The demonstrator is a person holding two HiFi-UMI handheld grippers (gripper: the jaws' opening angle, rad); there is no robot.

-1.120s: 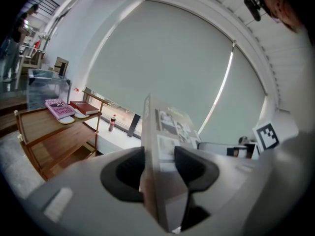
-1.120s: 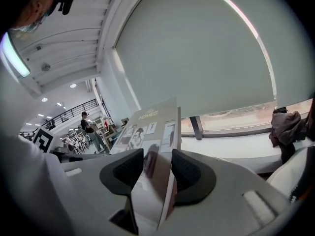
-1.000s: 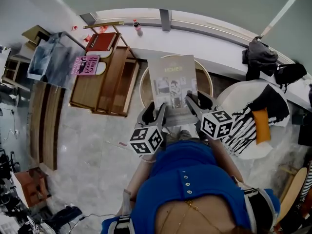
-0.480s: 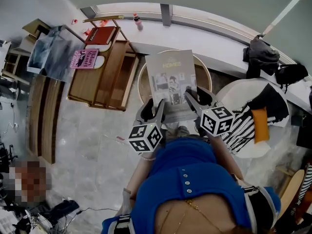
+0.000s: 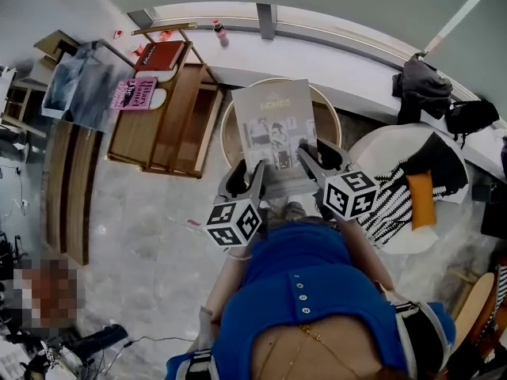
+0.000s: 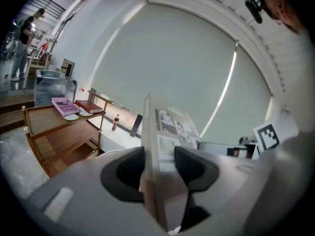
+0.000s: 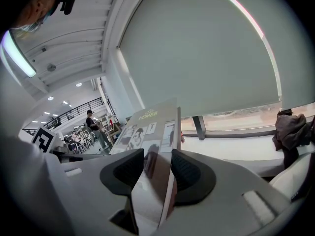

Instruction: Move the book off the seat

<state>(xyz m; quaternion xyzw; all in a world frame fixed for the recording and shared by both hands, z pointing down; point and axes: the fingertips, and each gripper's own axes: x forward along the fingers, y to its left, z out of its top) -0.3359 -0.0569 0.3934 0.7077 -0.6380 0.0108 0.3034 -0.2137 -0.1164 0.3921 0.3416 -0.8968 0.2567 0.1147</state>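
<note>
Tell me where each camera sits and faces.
Head view: head-mounted, looking steeply down at the book over the round seat; torso, left tool, right tool show.
Left gripper view: on the left tool, along jaws clamping the book, toward the wooden shelf.
Right gripper view: on the right tool, along jaws clamping the book, toward the window.
All share the book.

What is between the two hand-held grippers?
The book, gripped by the left hand-held gripper and right hand-held gripper; the head view shows it.
</note>
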